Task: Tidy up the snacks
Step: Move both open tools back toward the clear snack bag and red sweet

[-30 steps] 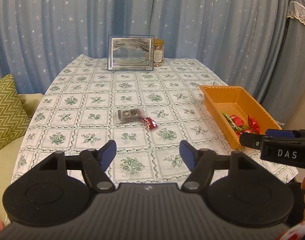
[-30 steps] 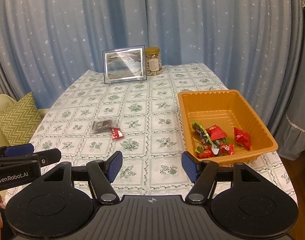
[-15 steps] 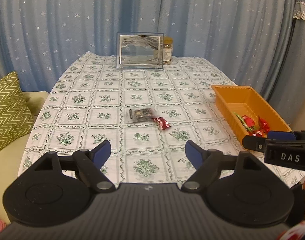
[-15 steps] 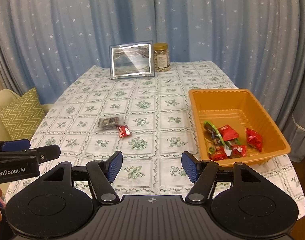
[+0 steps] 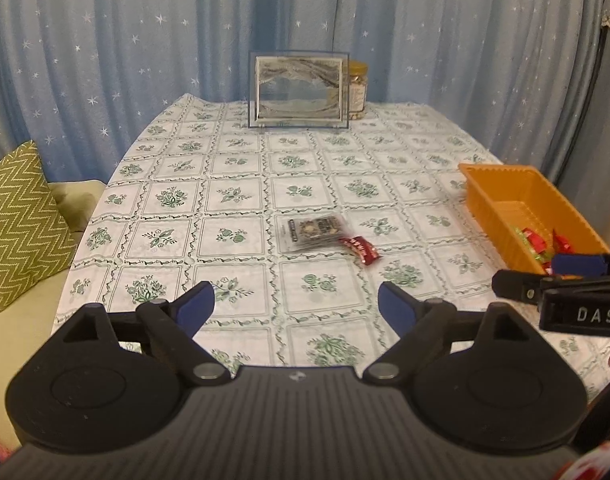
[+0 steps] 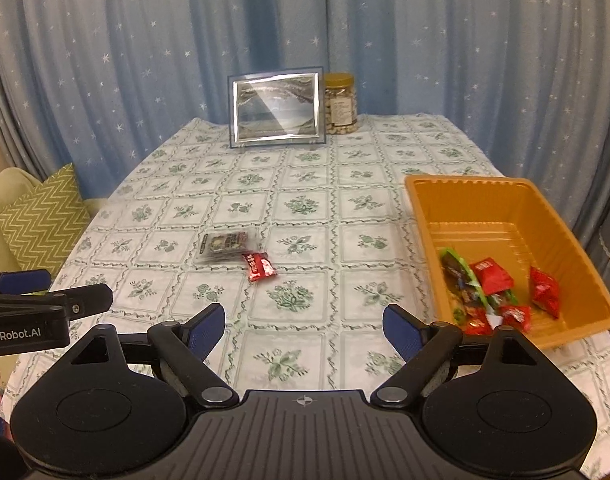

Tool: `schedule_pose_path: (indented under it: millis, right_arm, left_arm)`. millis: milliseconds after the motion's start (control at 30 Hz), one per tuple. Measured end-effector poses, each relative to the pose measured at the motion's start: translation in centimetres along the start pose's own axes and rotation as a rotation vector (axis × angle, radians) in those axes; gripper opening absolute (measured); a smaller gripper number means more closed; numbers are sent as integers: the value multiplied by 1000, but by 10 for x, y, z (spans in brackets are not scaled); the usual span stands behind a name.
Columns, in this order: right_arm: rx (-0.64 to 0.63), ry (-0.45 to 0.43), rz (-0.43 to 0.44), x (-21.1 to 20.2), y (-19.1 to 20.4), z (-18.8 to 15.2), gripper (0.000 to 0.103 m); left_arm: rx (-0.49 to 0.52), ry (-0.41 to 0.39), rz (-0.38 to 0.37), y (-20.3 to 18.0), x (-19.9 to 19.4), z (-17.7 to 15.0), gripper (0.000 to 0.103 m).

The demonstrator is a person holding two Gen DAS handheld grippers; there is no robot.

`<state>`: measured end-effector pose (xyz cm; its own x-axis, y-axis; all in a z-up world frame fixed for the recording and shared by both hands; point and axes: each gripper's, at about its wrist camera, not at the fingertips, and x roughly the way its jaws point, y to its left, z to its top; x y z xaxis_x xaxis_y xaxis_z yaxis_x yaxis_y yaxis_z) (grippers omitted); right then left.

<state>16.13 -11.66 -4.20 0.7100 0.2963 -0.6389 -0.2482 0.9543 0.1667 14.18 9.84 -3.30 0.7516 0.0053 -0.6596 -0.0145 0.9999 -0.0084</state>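
Observation:
A clear packet with dark print [image 5: 311, 229] [image 6: 225, 243] lies mid-table on the floral cloth. A small red snack packet [image 5: 360, 249] [image 6: 259, 267] lies touching its right corner. An orange tray [image 5: 489, 194] [image 6: 433, 208] at the right holds several red and green snacks [image 6: 491, 285]. My left gripper [image 5: 296, 307] is open and empty, above the near table edge, short of both packets. My right gripper [image 6: 304, 327] is open and empty, left of the tray. Each gripper shows at the edge of the other view.
A framed picture [image 5: 299, 94] [image 6: 277, 110] stands at the table's far end with a jar of nuts [image 6: 339, 103] to its right. Blue starred curtains hang behind. A green zigzag cushion [image 5: 17, 224] lies on a sofa at the left.
Both grippers have pulled back and risen a little; the table and tray look farther away. Both stay open and empty. The packets have not moved.

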Motion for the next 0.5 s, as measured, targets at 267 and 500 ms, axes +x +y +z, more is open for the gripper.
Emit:
schedule_pose_path:
  millis: [267, 500]
  right_arm:
    - [-28, 6, 38, 52, 3, 15, 86]
    - [-59, 19, 69, 102, 8, 21, 85]
  left_arm:
    - [81, 36, 1, 18, 53, 11, 89]
    - [149, 56, -13, 34, 99, 22, 89]
